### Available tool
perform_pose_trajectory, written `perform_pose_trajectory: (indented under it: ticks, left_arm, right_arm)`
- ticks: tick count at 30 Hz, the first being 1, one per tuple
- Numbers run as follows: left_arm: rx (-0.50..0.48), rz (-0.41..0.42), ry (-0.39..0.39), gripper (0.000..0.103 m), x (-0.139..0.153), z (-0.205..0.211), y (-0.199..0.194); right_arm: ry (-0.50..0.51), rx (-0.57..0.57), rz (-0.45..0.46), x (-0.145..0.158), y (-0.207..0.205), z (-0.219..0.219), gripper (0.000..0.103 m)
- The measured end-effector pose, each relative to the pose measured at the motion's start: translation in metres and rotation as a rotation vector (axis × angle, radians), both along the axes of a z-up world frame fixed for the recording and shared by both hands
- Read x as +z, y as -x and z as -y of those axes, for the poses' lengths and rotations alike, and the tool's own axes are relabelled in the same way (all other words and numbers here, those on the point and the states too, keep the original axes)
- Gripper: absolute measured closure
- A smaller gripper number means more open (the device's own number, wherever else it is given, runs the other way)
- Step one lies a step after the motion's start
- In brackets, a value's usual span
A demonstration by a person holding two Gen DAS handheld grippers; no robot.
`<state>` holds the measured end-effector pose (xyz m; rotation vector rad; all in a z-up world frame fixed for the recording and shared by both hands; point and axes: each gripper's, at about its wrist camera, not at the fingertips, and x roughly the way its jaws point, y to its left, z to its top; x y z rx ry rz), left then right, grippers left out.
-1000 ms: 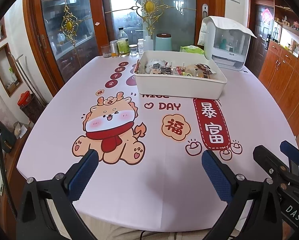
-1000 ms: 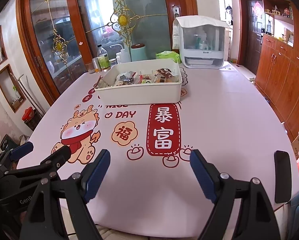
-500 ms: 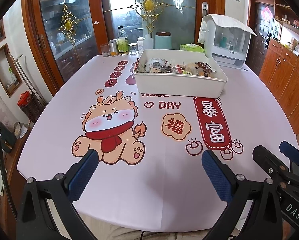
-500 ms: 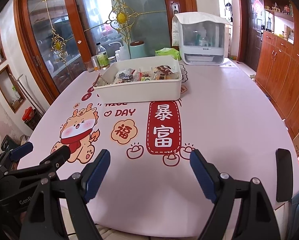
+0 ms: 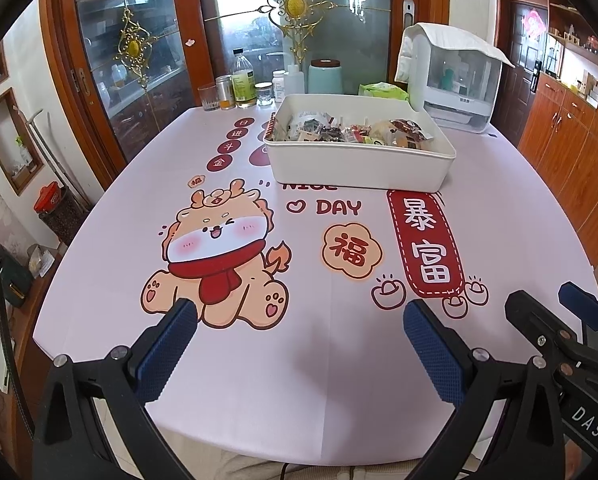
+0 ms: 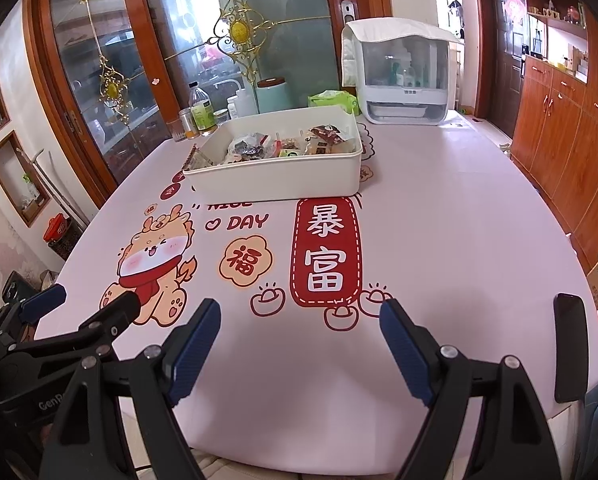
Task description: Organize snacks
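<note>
Both my left claw (image 5: 299, 344) and right claw (image 6: 299, 344) gape wide, holding nothing. The snacks (image 5: 359, 132) sit in the white bin (image 5: 359, 168) at twelve o'clock on the worktop (image 5: 299, 380) (well apart); I'd approach level, over the near rim.

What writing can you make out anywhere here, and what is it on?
"DAY", with a half-hidden word above it: tablecloth.
"暴富": red banner printed on the cloth.
"福": orange flower print.
"DAS": right gripper.
"GenR…", cut off: left gripper.
Bottle labels: too small to read.
</note>
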<state>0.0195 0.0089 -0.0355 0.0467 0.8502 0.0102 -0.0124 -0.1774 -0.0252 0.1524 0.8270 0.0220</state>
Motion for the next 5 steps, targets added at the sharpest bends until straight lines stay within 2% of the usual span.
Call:
perform_pose_trajectory:
  ticks: [5]
  left_arm:
    - [-0.004, -0.008, -0.003, 0.000, -0.0009, 0.0009, -0.0039]
  right_arm:
    - [-0.005, -0.003, -0.006, -0.0022, -0.0003, 0.0014, 0.020]
